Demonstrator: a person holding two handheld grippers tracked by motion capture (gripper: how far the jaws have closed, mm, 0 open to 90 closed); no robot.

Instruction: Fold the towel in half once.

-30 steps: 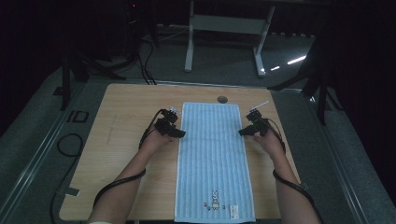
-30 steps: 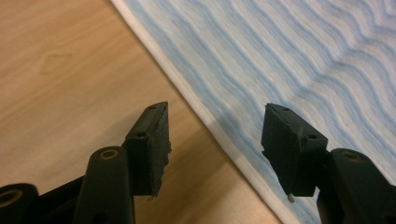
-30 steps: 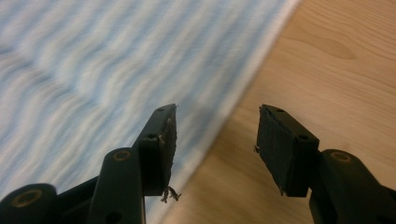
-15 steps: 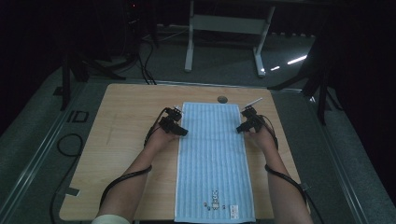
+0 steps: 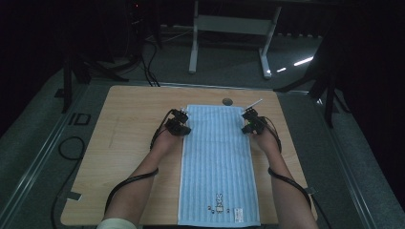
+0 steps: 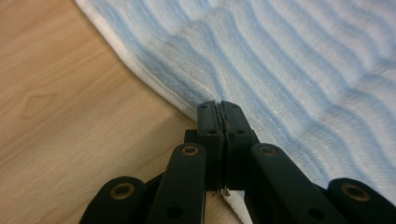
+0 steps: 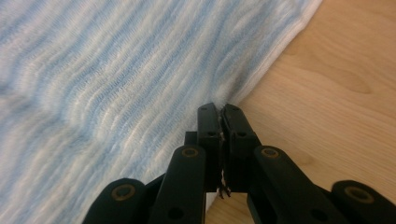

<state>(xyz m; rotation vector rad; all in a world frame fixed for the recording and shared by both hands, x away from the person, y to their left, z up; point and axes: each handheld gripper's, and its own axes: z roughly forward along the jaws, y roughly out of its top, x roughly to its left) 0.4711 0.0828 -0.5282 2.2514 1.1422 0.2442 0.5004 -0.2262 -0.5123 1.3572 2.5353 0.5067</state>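
A long light-blue striped towel [image 5: 217,162] lies flat down the middle of the wooden table [image 5: 129,119], with a small embroidered figure [image 5: 219,204] near its front end. My left gripper [image 5: 183,128] is at the towel's left edge near the far end. In the left gripper view it [image 6: 219,108] is shut on the white hem of the towel [image 6: 289,60], which puckers ahead of the tips. My right gripper [image 5: 247,125] is at the towel's right edge, level with the left one. It [image 7: 221,111] is likewise shut on the hem of the towel [image 7: 116,79].
A dark round hole [image 5: 227,101] sits in the tabletop just beyond the towel's far end. A thin white stick [image 5: 255,103] lies by the far right corner. A metal stand [image 5: 229,28] and cables [image 5: 71,148] are on the floor around the table.
Both hands have slid a little farther from the person along the towel's edges, and the right gripper has come slightly inward. The towel still lies flat.
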